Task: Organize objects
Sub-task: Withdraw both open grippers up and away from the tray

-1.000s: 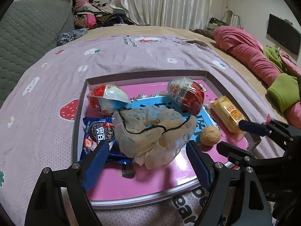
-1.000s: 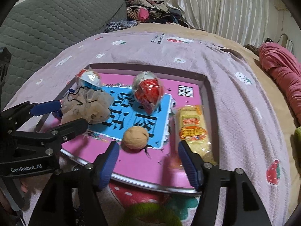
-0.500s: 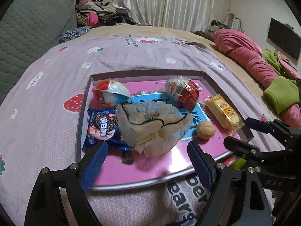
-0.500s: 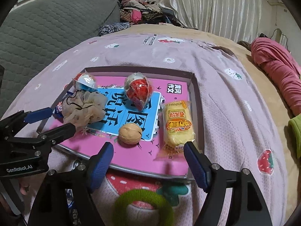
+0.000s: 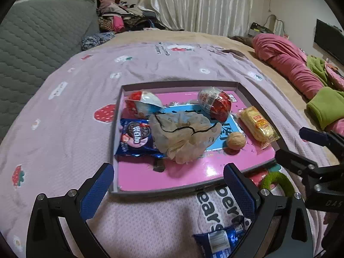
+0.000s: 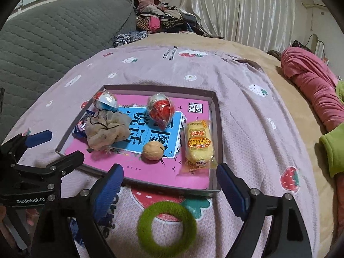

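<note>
A shallow grey box (image 5: 180,83) (image 6: 216,116) with a pink bottom lies on the bed. It holds two wrapped toy eggs (image 5: 215,103) (image 5: 143,104), a blue cookie packet (image 5: 135,137), a beige mesh pouch (image 5: 182,135) (image 6: 107,129), a walnut (image 5: 236,140) (image 6: 153,150) and a yellow snack pack (image 5: 257,125) (image 6: 198,146). A green ring (image 6: 166,225) (image 5: 277,182) and a second blue packet (image 5: 221,239) lie on the blanket in front of the box. My left gripper (image 5: 167,185) is open and empty before the box's near edge. My right gripper (image 6: 169,191) is open and empty just above the green ring.
The pink strawberry blanket (image 5: 64,111) covers the bed around the box. A grey quilted headboard (image 6: 53,43) stands at the left. Pink and green clothes (image 5: 301,73) lie at the right, a clothes pile (image 6: 159,21) at the back.
Both grippers have pulled back from the box toward me. The green ring and the second blue packet on the blanket have come into view. Both stay open.
</note>
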The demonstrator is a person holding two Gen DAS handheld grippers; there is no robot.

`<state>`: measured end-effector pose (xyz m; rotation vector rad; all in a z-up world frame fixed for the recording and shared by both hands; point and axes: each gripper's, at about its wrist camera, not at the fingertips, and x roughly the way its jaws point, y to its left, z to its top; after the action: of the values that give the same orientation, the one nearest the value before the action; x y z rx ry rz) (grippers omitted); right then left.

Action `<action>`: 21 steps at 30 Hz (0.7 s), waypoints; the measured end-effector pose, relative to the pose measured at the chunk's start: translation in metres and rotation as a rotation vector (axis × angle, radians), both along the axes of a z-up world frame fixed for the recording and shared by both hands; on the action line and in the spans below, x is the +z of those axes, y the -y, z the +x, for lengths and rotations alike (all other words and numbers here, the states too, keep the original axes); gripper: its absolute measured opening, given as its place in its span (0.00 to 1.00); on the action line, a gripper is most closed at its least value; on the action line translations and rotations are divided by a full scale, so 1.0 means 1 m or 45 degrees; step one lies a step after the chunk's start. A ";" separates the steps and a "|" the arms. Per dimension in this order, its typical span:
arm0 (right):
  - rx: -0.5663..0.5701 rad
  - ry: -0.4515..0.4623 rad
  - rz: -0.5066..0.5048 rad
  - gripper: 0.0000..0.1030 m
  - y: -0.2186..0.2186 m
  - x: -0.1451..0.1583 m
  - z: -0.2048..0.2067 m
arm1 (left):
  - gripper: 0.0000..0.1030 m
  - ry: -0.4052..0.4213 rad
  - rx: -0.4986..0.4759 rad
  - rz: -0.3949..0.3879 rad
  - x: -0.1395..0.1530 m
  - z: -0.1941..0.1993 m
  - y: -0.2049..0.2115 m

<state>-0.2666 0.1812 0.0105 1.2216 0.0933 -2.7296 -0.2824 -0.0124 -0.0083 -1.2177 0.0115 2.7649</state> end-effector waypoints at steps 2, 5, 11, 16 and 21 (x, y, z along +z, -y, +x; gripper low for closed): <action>0.001 -0.018 -0.001 0.86 0.001 0.007 0.005 | 0.99 -0.003 0.005 -0.008 0.003 0.005 0.000; 0.012 -0.035 -0.005 0.87 0.003 0.019 0.012 | 0.99 -0.014 0.007 -0.026 0.012 0.013 -0.001; 0.027 -0.070 0.007 0.88 0.008 0.041 0.024 | 0.99 -0.046 0.022 -0.017 0.034 0.028 0.002; 0.043 -0.101 0.014 0.89 0.011 0.056 0.034 | 0.99 -0.067 0.033 -0.017 0.053 0.036 0.005; 0.050 -0.131 0.010 0.91 0.013 0.074 0.045 | 0.99 -0.103 0.043 -0.021 0.075 0.047 0.007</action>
<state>-0.2217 0.1684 0.0850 1.0693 0.1381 -2.7597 -0.2353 -0.0195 0.0669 -1.1193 0.0220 2.8469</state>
